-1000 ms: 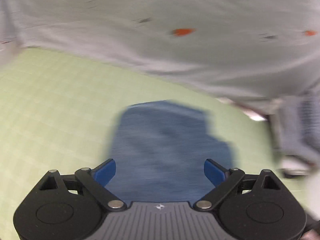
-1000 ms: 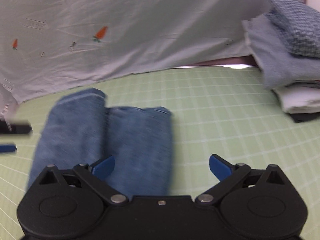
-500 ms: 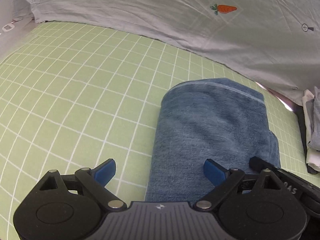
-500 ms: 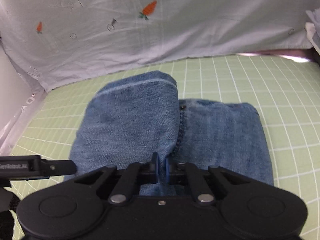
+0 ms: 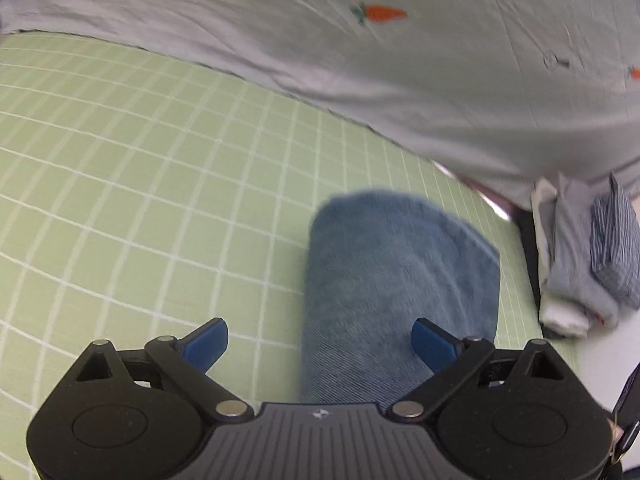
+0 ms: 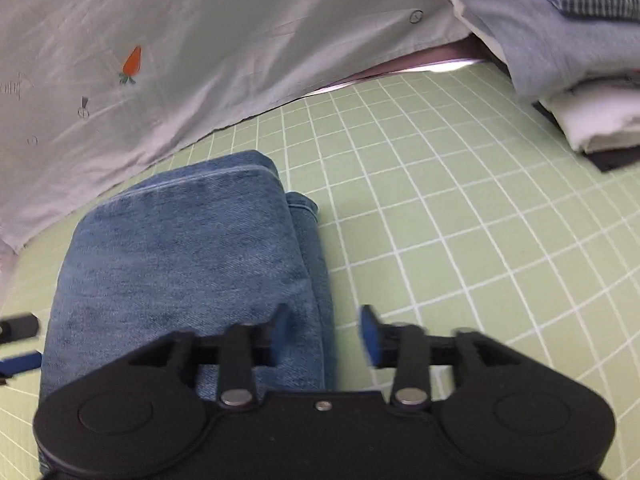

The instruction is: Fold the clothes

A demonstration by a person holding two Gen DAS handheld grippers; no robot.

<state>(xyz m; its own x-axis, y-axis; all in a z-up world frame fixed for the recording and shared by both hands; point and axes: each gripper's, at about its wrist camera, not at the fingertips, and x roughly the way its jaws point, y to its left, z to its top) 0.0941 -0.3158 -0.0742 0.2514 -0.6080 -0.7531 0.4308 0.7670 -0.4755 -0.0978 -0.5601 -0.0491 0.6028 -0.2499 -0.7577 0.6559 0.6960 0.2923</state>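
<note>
One folded pair of denim jeans [image 5: 400, 280], soft and rounded, is lying on the green gridded mat [image 5: 140, 180], with the left gripper [image 5: 320, 344] hovering wide open above its left edge. Right view: the jeans [image 6: 180, 260] are sitting beside bare mat [image 6: 460, 220]; the right gripper [image 6: 324, 336], part-open, is straddling their right edge.

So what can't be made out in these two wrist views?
- Folded jeans, left wrist view: near end hidden behind the left gripper; weave motion-blurred.
- Stack of folded clothes, right wrist view: cut off by the frame edge.
- Right gripper: fingers blurred, contact with the denim unclear.
</note>
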